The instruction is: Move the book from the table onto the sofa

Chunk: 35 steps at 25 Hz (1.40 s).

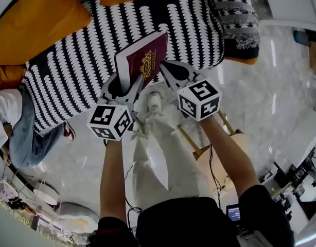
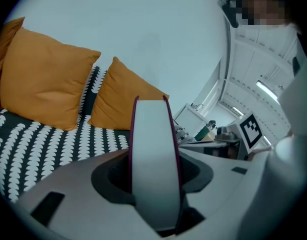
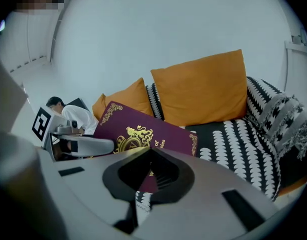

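Two grippers meet at the book (image 1: 146, 55), which hangs in the upper middle of the head view. It is tilted, with its gold-crested maroon cover facing us, over the black-and-white seat of the sofa (image 1: 70, 66) and is not yet lying on it. The left gripper (image 1: 131, 82) has its jaws partway apart and clamped across the book's thickness. In its own view we see the white page block, with a maroon cover edge on each side, filling the gap between them. The right gripper (image 1: 165, 67) has its jaws fully together, with the tips at the lower right edge of the cover. We cannot quite tell whether they nip that edge or only steady it. Orange cushions (image 1: 39, 19) sit at the upper left of the frame, along the sofa's back.

We judge the book to be a stiff hardback of moderate weight, with a smooth cover that is likely slippery against the pads. Clamping both covers with the pages between them seems the sound hold, since gripping one cover alone would let the block swing open. Because the clamp sits at a lower corner, the book's weight levers against it, so the second gripper's support matters. The sofa is soft, so a low, flat release should suit. The book is hardly fragile, though its corners and pages could crease if it lands on edge.
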Tool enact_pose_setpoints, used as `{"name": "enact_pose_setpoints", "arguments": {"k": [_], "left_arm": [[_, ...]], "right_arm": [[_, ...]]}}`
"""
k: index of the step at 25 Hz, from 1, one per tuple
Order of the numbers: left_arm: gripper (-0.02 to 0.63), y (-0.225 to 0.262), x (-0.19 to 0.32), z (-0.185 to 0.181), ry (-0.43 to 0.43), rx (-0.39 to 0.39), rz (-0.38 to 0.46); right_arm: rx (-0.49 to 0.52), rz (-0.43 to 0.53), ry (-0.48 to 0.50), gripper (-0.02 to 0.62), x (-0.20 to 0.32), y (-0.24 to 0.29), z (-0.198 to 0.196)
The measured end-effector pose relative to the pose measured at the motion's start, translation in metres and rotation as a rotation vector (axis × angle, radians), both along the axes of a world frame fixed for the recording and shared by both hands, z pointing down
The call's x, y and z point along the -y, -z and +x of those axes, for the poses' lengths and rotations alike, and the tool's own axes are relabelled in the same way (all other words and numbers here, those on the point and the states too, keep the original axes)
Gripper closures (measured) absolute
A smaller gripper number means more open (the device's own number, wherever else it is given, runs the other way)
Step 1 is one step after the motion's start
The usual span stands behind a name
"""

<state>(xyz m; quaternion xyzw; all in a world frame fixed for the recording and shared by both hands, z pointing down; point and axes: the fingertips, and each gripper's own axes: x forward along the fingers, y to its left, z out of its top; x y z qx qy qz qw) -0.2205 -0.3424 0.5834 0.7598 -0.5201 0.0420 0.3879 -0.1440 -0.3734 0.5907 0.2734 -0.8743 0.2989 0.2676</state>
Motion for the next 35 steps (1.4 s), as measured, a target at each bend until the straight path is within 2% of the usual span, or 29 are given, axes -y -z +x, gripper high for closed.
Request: {"name": "enact_pose_setpoints", "arguments": {"k": [9,20,24,26,30,35], "left_arm": [[0.383,-0.041,0.006,0.005,0.007,-0.042,-0.036],[0.382,-0.074,0.013,0.007,-0.003,-0.139,-0.074],[0.38,-0.071,0.018,0.006,-0.005,-0.169,-0.061],[0.38,-0.07,0.019,0.003,-0.005,-0.163,-0.058],[0.371,-0.077,0.014,0.001,-0.025,-0.102,-0.084],[0.342,-0.093,0.02,-0.012,0.027,-0.044,-0.126]], "right_arm": [[0.003,-0.054,-0.04,0.578,0.003,-0.044,0.009],[0.019,-0.089,-0.057,0.578,0.012,-0.07,0.001],[0.019,-0.084,-0.07,0.578,0.017,-0.07,0.008],[0.022,-0.08,-0.079,0.578,0.02,-0.068,0.011],[0.012,-0.09,-0.097,0.578,0.015,-0.073,0.019],[0.017,-0.102,-0.09,0.578,0.015,-0.084,0.015]]}}
